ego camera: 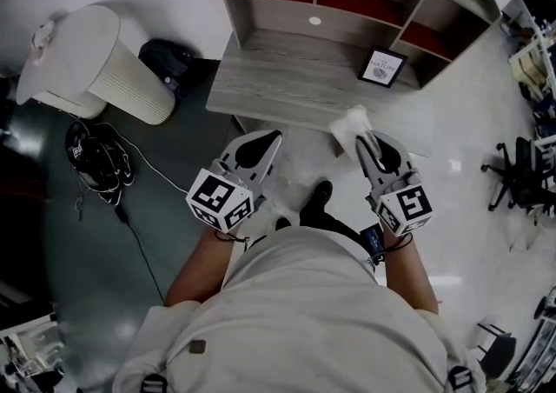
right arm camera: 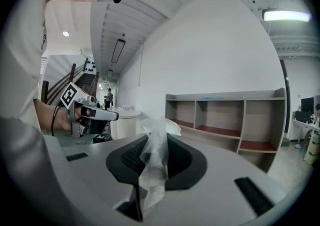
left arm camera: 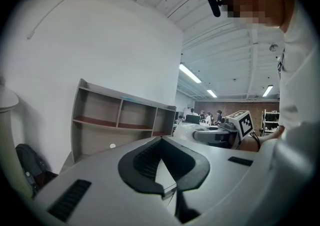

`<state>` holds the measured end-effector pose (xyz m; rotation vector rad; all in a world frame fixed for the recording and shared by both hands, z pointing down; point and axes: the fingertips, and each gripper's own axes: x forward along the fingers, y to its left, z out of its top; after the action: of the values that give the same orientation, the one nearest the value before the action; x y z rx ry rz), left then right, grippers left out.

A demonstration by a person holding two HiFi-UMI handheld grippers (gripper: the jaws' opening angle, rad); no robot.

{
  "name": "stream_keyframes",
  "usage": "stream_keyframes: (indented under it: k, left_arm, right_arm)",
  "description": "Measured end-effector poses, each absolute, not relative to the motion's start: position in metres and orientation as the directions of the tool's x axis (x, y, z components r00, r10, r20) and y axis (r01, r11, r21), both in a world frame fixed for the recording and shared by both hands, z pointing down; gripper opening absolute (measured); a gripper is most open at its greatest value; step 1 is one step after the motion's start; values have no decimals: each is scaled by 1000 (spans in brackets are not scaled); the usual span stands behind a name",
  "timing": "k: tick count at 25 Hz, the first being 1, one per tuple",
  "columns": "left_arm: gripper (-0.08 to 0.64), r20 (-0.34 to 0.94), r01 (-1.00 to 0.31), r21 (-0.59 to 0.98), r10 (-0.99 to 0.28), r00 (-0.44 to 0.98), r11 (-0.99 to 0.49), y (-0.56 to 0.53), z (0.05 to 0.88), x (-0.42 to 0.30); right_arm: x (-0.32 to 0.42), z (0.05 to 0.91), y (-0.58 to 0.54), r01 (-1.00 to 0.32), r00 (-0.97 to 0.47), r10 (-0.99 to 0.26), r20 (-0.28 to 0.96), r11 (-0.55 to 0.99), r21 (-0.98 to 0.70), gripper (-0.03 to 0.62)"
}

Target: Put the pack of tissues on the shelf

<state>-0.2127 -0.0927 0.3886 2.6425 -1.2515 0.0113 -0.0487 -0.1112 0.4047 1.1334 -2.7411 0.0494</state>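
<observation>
A grey wooden shelf [ego camera: 287, 78] stands on the pale glossy floor [ego camera: 469, 122], straight ahead of the jaws of the left gripper [ego camera: 265, 137] and the right gripper [ego camera: 369, 141]. Its cubbies have red bottoms. On its low front board a small framed sign [ego camera: 383, 66] sits just ahead of the right jaws, and a white disc [ego camera: 314, 20] lies farther ahead. On the floor, ahead and left of the left jaws, stand a white ribbed bin [ego camera: 113, 69] and a black bag [ego camera: 169, 61].

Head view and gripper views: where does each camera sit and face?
Head view: on the person's head, facing steeply down at the shelf; forearms, torso, both grippers show.
Left gripper view: rides the left gripper, facing along its empty jaws.
Right gripper view: rides the right gripper; jaws pinch the pack of tissues.
Shared: both gripper views see the shelf, the other gripper, the person's shirt.
</observation>
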Motion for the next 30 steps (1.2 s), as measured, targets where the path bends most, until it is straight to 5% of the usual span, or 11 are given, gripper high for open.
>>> stream_keyframes:
  k: [30]
  left_arm:
    - [14,107,-680,181,-673,732,-710,-300,392,-41]
  right_arm:
    - [95,402,-289,-749,-652,-743,154,663,26,83]
